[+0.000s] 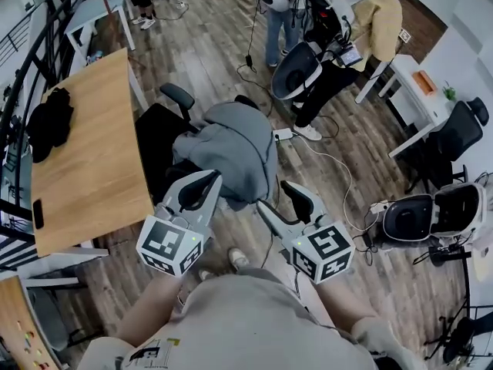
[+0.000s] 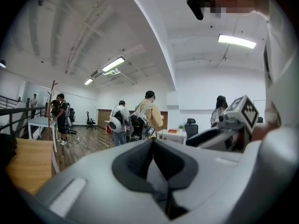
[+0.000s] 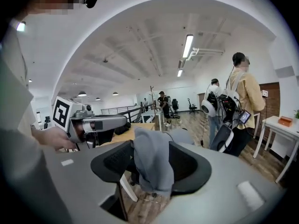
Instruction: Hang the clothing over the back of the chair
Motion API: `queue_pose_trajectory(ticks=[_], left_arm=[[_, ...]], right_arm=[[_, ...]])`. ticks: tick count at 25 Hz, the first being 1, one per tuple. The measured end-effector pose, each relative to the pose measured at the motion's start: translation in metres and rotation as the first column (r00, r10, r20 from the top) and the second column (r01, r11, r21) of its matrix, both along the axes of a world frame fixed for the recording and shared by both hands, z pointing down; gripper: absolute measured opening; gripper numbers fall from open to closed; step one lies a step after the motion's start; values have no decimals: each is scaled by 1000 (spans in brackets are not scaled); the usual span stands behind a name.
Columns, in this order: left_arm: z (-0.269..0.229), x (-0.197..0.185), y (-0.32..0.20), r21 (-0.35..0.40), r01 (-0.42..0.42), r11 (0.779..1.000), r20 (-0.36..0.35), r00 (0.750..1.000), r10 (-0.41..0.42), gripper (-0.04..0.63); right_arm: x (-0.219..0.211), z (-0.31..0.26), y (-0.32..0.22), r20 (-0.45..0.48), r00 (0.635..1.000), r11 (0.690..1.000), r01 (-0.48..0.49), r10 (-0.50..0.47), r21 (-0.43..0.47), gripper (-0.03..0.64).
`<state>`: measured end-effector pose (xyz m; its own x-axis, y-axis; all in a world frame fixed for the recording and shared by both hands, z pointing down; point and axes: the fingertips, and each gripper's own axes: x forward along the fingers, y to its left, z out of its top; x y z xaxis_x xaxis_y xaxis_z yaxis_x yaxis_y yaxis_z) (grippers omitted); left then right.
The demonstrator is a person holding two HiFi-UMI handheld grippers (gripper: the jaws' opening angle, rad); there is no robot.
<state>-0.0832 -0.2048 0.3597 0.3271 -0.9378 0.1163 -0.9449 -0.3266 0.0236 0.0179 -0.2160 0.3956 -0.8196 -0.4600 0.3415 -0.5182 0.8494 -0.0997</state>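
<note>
A grey hoodie (image 1: 231, 149) lies heaped over a black office chair (image 1: 158, 141) just ahead of me. In the head view my left gripper (image 1: 208, 185) meets the hoodie's near left edge; in the left gripper view its jaws (image 2: 156, 171) are pinched together on a strip of grey cloth (image 2: 158, 183). My right gripper (image 1: 291, 193) sits at the hoodie's near right edge. In the right gripper view a fold of the grey hoodie (image 3: 152, 157) hangs between its pads (image 3: 114, 160), filling the gap, and the gripper (image 3: 152, 169) is shut on it. Each gripper shows in the other's view.
A wooden desk (image 1: 85, 145) stands left of the chair with a black garment (image 1: 50, 122) and a phone (image 1: 38, 213) on it. People with equipment (image 1: 323, 21) stand beyond. A white desk (image 1: 416, 99), another black chair (image 1: 462, 126), floor cables (image 1: 331, 160) and white gear (image 1: 431, 214) are on the right.
</note>
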Motion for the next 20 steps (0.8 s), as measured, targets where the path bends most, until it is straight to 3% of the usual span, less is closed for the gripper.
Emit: queue_pose_trajectory(ticks=[3, 10, 20], left_arm=[[-19, -9, 7, 28, 11, 1000, -14, 1000, -11, 0], [-50, -29, 25, 92, 78, 993, 11, 997, -79, 0], [-72, -72, 63, 152, 199, 968, 63, 976, -210, 0]], right_arm=[[-16, -16, 5, 31, 999, 999, 39, -40, 30, 213], [-48, -58, 19, 60, 987, 977, 140, -152, 161, 167], [-104, -96, 41, 150, 944, 940, 256, -294, 227, 97]])
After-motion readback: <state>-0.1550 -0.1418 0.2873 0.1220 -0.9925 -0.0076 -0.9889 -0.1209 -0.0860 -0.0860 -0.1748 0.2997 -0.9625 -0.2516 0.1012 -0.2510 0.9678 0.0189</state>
